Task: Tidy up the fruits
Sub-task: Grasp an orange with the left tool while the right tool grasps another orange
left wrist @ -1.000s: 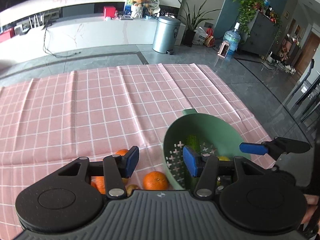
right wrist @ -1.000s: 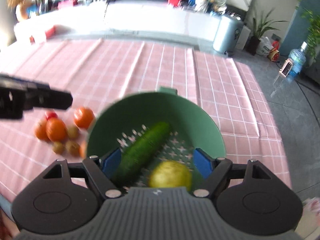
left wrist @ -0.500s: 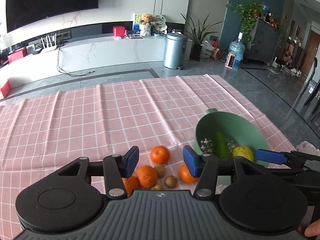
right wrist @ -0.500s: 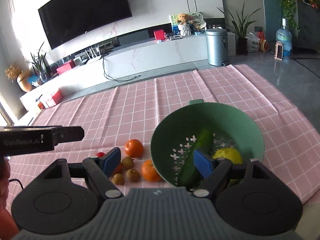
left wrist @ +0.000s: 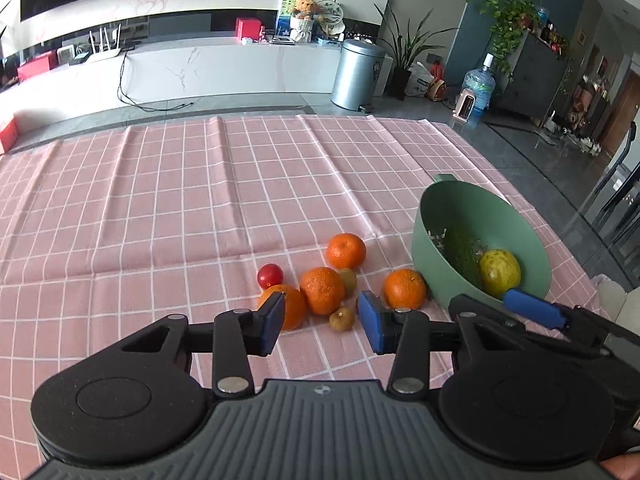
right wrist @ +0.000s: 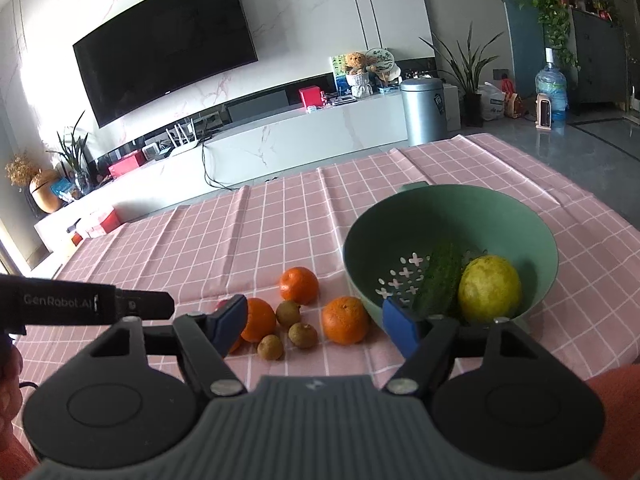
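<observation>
A green colander bowl (left wrist: 442, 210) (right wrist: 448, 204) sits on the pink checked tablecloth (left wrist: 168, 208) and holds a cucumber (left wrist: 460, 252) (right wrist: 438, 276) and a yellow-green fruit (left wrist: 500, 272) (right wrist: 490, 288). Left of it lie several oranges (left wrist: 346, 250) (right wrist: 346, 320), a small red tomato (left wrist: 270, 275) and small brown fruits (left wrist: 342, 319) (right wrist: 303, 335). My left gripper (left wrist: 320, 322) is open and empty, just short of the fruit cluster. My right gripper (right wrist: 314, 324) is open and empty above the fruits and the bowl's near rim; one of its fingers (left wrist: 532, 310) shows in the left wrist view.
The table's right edge (left wrist: 560, 240) runs close behind the bowl. Beyond the table are a metal bin (left wrist: 358, 74), a white TV bench (left wrist: 200, 68), plants and a water bottle (left wrist: 478, 88). The left gripper's body (right wrist: 88, 304) crosses the right wrist view at the left.
Both grippers have pulled back and up from over the bowl. The fruit cluster has come into fuller view in both cameras. Both stay open and empty.
</observation>
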Tool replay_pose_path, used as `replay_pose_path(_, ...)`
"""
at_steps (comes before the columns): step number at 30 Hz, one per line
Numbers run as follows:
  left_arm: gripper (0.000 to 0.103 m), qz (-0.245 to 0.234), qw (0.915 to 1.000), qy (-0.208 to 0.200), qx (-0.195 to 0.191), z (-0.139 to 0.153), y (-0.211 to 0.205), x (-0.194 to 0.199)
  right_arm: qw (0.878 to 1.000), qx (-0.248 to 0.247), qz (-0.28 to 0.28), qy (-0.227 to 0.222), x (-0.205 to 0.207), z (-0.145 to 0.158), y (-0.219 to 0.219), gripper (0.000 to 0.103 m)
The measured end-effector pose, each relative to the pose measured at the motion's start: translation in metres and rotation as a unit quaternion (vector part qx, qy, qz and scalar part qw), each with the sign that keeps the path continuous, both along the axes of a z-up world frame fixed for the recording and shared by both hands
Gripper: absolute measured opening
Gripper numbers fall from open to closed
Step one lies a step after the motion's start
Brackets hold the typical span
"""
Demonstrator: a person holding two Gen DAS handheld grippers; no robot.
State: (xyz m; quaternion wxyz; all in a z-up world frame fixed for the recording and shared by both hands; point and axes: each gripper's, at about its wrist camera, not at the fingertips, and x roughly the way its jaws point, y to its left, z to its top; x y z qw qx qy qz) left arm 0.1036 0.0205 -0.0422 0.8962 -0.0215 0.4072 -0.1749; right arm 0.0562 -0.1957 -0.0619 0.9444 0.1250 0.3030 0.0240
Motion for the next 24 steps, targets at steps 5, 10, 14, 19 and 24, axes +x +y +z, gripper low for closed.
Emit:
replay_pose_path(5,0.043,0.0,0.9999,0.014,-0.006,-0.011,0.008,0.009,0.999,-0.039,0.033,0.013,0.005,-0.008,0.018,0.054)
replay_pose_path(10,0.043,-0.009,0.9997,0.019,0.012,-0.025,0.006,0.017,0.997,-0.048,0.054,0.036,0.019,-0.016,0.025,0.046)
replay_pose_path(14,0.044,-0.011,0.9996,0.021,0.016,-0.04,0.005,0.026,0.995,-0.079,0.044,0.051,0.031,-0.025,0.031,0.046)
replay_pose_path(19,0.048,-0.011,0.9992,0.021,0.031,-0.052,0.0,0.034,0.996,-0.044,-0.014,0.08,0.042,-0.038,0.026,0.046)
replay_pose_path(24,0.049,-0.003,0.9992,0.032,0.024,-0.062,0.0,0.04,0.993,-0.009,-0.074,0.096,0.049,-0.048,0.019,0.046)
